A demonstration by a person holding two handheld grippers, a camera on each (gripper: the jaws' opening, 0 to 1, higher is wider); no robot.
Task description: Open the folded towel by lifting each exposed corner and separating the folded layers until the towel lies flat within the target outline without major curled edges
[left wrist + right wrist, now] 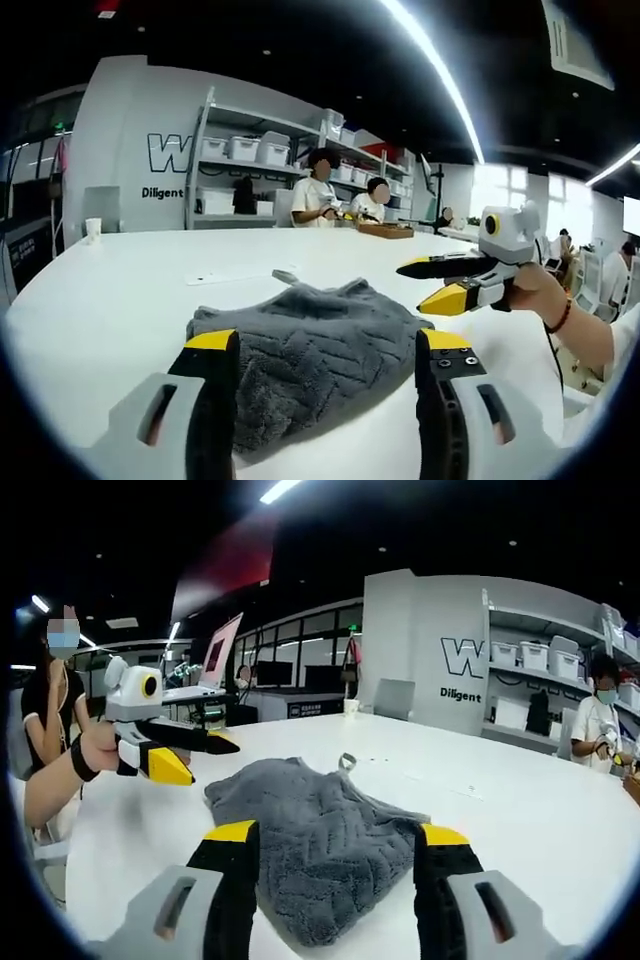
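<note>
Towel, grey and folded, on white table; shelf bins behind.

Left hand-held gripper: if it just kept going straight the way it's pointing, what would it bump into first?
Most likely the grey towel, which lies on the white table directly ahead between the open jaws of the left hand-held gripper. Depth is hard to judge, but nothing else sits in front of it.

Towel: dark grey, with a raised zigzag weave; it carries a small grey loop at its far edge; table: plain white. Left gripper and right gripper: light grey bodies, black jaws, yellow tips; the wall lettering is black on white; the storage bins on the shelving are white.
</note>
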